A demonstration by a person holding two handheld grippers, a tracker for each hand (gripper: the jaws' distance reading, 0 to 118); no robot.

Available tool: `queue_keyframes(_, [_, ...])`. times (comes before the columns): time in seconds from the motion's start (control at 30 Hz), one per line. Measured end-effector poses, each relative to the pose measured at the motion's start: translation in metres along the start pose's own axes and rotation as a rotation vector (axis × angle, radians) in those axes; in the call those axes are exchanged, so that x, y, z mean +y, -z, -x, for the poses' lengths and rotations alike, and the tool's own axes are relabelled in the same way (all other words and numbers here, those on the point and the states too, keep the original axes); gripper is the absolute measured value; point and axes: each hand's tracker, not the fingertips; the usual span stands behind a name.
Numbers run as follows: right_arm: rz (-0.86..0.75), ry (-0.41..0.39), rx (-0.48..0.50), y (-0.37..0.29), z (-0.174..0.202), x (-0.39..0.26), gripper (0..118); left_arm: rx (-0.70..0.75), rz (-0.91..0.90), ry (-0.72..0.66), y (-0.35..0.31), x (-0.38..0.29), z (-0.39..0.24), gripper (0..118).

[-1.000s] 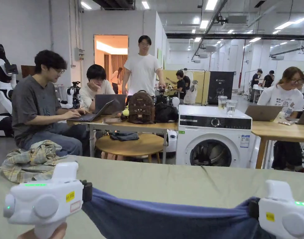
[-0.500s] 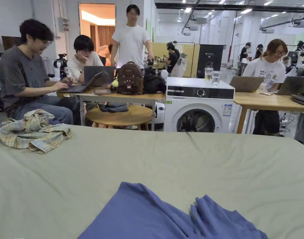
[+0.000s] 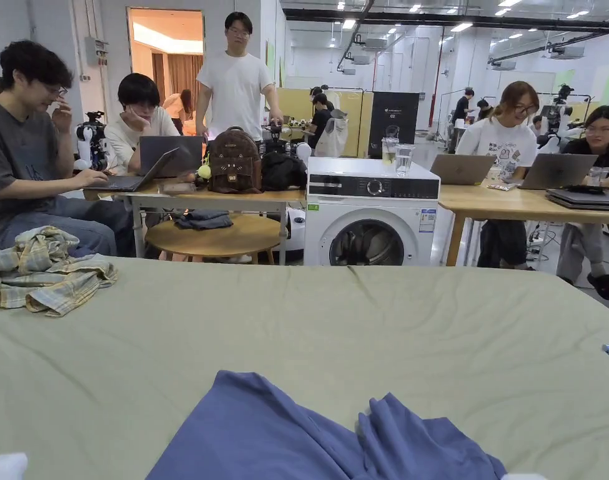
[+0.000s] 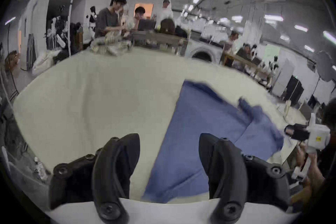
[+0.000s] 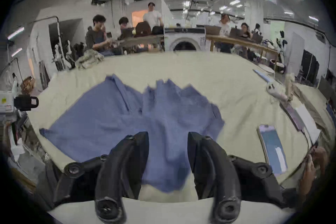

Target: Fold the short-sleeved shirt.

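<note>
The blue shirt [image 3: 334, 431] lies on the green-covered table [image 3: 359, 319] at the near edge, around 6 o'clock in the head view, its far left corner flat and its right half bunched in folds. In the right gripper view the shirt [image 5: 127, 122] spreads wide, with one corner reaching toward 9 o'clock close to the table's left edge and rumpled peaks pointing to 12 o'clock.

The left gripper [image 4: 169, 153] hangs over the near edge with its jaws spread wide and nothing between them; the shirt's left border [image 4: 200, 137] runs up between the jaws toward 1 o'clock. The right gripper [image 5: 168, 148] has its jaws parted too, somewhat narrower, above the shirt's near hem; the picture is blurred there, so whether a jaw brushes the cloth is hard to say.

Bare cover stretches from the shirt to the far edge at 12 o'clock. A plaid shirt [image 3: 44, 272] sits crumpled at the far left corner, about 10 o'clock, well apart from the blue one. A phone [image 5: 272, 149] lies at 3 o'clock in the right gripper view, near the right edge. Beyond the far edge stands a washer [image 3: 368, 212].
</note>
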Motion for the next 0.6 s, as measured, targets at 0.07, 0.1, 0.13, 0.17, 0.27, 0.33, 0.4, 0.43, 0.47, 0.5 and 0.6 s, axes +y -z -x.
queue_keyframes(0.07, [-0.043, -0.008, 0.044, 0.004, 0.010, 0.019, 45, -0.025, -0.075, 0.051, 0.001, 0.020, -0.019, 68])
queue_keyframes(0.1, [-0.065, -0.016, 0.063, 0.007, 0.018, 0.029, 45, -0.032, -0.114, 0.087, 0.003, 0.028, -0.029, 68])
queue_keyframes(0.13, [-0.092, -0.017, 0.073, 0.008, 0.025, 0.037, 45, -0.046, -0.148, 0.107, 0.005, 0.034, -0.037, 64])
queue_keyframes(0.17, [-0.114, -0.016, 0.098, 0.009, 0.033, 0.044, 45, -0.073, -0.165, 0.125, 0.007, 0.041, -0.045, 57])
queue_keyframes(0.27, [-0.150, -0.038, 0.108, 0.010, 0.050, 0.055, 13, -0.097, -0.175, 0.122, 0.013, 0.048, -0.063, 10])
queue_keyframes(0.33, [-0.168, -0.061, 0.101, 0.010, 0.058, 0.055, 0, -0.115, -0.174, 0.118, 0.016, 0.044, -0.068, 0])
queue_keyframes(0.4, [-0.174, -0.065, 0.089, 0.008, 0.066, 0.054, 0, -0.203, -0.171, 0.080, 0.019, 0.037, -0.068, 0])
queue_keyframes(0.43, [-0.172, -0.064, 0.109, 0.008, 0.066, 0.054, 0, -0.225, -0.134, 0.076, 0.020, 0.033, -0.067, 0])
queue_keyframes(0.47, [-0.171, -0.064, 0.107, 0.008, 0.067, 0.052, 0, -0.185, -0.129, 0.086, 0.021, 0.030, -0.069, 0])
queue_keyframes(0.5, [-0.172, -0.067, 0.098, 0.008, 0.068, 0.051, 0, -0.161, -0.121, 0.104, 0.021, 0.028, -0.068, 0])
queue_keyframes(0.6, [-0.162, -0.065, 0.096, 0.011, 0.064, 0.052, 0, -0.144, -0.115, 0.071, 0.018, 0.025, -0.055, 0])
